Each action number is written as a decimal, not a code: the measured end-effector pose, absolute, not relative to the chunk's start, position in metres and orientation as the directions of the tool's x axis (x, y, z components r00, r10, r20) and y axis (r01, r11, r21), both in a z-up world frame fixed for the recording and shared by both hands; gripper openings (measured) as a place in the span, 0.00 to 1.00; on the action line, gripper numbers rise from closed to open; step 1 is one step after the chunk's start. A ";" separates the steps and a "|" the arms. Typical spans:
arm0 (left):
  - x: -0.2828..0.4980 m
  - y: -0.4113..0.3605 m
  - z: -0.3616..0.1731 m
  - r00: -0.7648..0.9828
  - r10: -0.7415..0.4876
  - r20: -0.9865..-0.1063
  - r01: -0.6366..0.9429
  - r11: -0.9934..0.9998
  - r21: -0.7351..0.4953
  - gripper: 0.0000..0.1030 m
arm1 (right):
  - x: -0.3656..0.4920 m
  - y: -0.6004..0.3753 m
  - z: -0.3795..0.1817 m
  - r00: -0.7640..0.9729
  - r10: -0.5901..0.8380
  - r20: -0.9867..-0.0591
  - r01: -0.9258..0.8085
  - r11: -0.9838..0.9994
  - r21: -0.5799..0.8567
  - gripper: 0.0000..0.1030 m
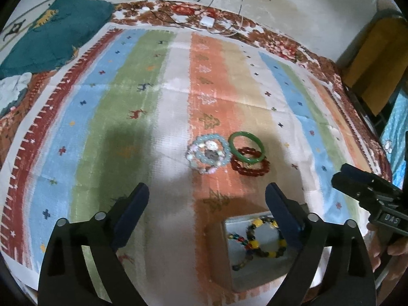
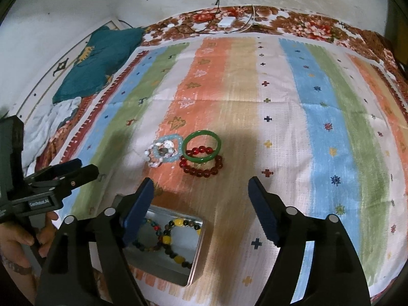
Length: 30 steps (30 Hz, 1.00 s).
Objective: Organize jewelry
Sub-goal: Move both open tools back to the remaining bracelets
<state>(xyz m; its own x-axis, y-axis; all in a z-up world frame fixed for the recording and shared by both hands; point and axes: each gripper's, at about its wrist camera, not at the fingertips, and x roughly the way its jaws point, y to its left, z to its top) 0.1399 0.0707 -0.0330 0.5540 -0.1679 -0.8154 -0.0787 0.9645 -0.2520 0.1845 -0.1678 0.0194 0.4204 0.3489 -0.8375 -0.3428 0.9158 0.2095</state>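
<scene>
On the striped cloth lie a pale blue bead bracelet (image 1: 207, 153) (image 2: 165, 150) with a shell bracelet on it, a green bangle (image 1: 246, 146) (image 2: 202, 144) and, partly under the bangle, a red bead bracelet (image 1: 251, 164) (image 2: 201, 164). Nearer to me stands a shallow metal tin (image 1: 251, 279) (image 2: 197, 250) holding a yellow-and-dark bead bracelet (image 1: 265, 239) (image 2: 178, 239) and a multicoloured one. My left gripper (image 1: 207, 210) is open and empty, short of the bracelets, its right finger over the tin. My right gripper (image 2: 201, 211) is open and empty too, just beyond the tin.
A teal cloth (image 1: 51, 30) (image 2: 99, 61) and white fabric lie at the far left. A white charger with cables (image 1: 207, 21) (image 2: 227, 21) sits at the far edge by the wall. A yellow-brown piece of furniture (image 1: 372, 58) stands at the right. A hand (image 2: 23, 239) holds the left gripper.
</scene>
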 end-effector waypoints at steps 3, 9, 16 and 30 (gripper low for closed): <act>0.144 0.074 -0.035 0.556 -0.153 -0.817 -0.085 0.967 -0.239 0.94 | 0.189 -0.166 0.017 0.425 0.334 -0.841 -0.343 0.920 0.191 0.76; 0.156 0.081 -0.047 0.526 -0.152 -0.837 -0.097 0.967 -0.236 0.94 | 0.202 -0.165 0.008 0.430 0.298 -0.852 -0.326 0.932 0.161 0.79; 0.174 0.085 -0.061 0.504 -0.160 -0.849 -0.095 0.966 -0.239 0.94 | 0.213 -0.164 -0.004 0.408 0.295 -0.864 -0.313 0.934 0.171 0.79; 0.190 0.085 -0.073 0.475 -0.185 -0.861 -0.071 0.966 -0.247 0.94 | 0.232 -0.155 -0.015 0.402 0.270 -0.875 -0.313 0.939 0.146 0.79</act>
